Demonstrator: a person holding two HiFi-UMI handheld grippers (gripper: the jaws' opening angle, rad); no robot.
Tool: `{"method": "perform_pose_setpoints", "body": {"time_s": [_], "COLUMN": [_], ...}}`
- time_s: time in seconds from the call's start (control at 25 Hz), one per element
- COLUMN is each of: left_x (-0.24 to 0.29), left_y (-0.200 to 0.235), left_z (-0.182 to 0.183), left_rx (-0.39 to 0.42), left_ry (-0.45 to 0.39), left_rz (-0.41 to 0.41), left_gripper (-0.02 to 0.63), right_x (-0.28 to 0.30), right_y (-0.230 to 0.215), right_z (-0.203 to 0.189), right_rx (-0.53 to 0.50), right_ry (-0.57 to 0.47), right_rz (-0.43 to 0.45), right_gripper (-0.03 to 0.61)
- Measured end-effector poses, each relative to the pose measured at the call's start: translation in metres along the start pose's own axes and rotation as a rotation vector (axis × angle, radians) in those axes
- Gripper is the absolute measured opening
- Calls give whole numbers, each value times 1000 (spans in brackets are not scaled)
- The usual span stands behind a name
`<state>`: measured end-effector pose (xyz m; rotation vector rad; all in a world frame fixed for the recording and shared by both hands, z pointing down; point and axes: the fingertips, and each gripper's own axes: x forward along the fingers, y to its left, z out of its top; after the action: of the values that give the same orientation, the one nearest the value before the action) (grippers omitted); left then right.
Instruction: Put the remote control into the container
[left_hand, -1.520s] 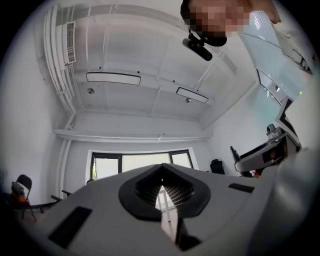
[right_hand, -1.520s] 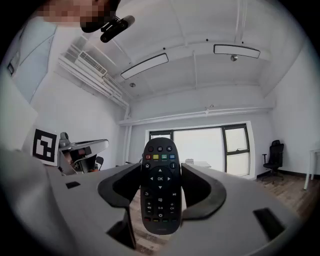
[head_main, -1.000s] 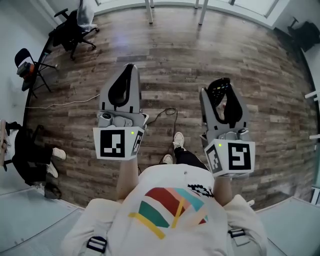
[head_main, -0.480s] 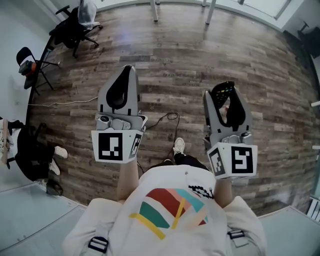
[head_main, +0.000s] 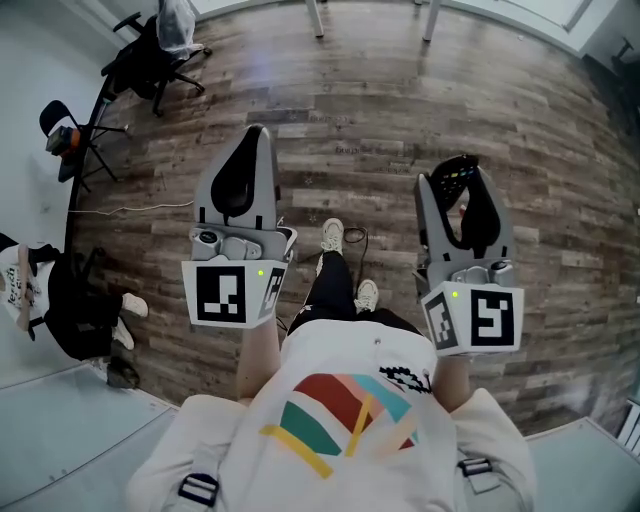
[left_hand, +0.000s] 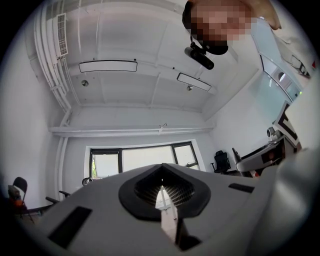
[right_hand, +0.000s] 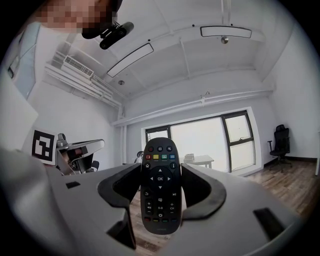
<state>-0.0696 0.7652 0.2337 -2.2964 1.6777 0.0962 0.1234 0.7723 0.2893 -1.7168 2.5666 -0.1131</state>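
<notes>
A black remote control with coloured buttons stands upright between the jaws of my right gripper, which is shut on its sides. In the head view the remote shows at the tip of the right gripper, held out in front of the person's chest. My left gripper is held at the same height on the left, its jaws pressed together with nothing in them. The left gripper view shows those jaws pointing at a ceiling and window. No container is in view.
Below is a wooden plank floor. Office chairs and a folding chair stand at the left, with a cable on the floor. Table legs are at the top. A seated person is at the far left.
The person has stepped forward: one leg and shoe swung ahead and the floor slid down the view. Both grippers stay as they were, with the remote still in the right one.
</notes>
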Motion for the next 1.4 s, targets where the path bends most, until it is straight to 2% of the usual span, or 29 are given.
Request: {"method": "perform_pose_setpoints", "body": {"time_s": [0.36, 0.52, 0.76, 1.0, 1.16, 1.4], "left_x": [102, 156, 230, 293, 330, 393], "left_y": [42, 78, 156, 204, 211, 201], "left_z": [-40, -55, -80, -98, -117, -145], "left_rx": [-54, -65, -82, -114, -141, -136], "left_ry": [-32, -40, -29, -43, -30, 1], "left_rz": [-43, -54, -55, -86, -108, -143], "left_gripper": [6, 6, 6, 6, 6, 6], "right_x": [100, 168, 276, 347, 379, 432], "right_y": [-20, -23, -8, -4, -18, -58], "right_z": [4, 13, 28, 39, 34, 28], "right_rx": [-60, -75, -94, -119, -120, -95], "right_ry": [2, -3, 0, -10, 12, 14], "right_rz": [-36, -40, -37, -72, -93, -94], "right_gripper": [253, 253, 253, 253, 253, 253]}}
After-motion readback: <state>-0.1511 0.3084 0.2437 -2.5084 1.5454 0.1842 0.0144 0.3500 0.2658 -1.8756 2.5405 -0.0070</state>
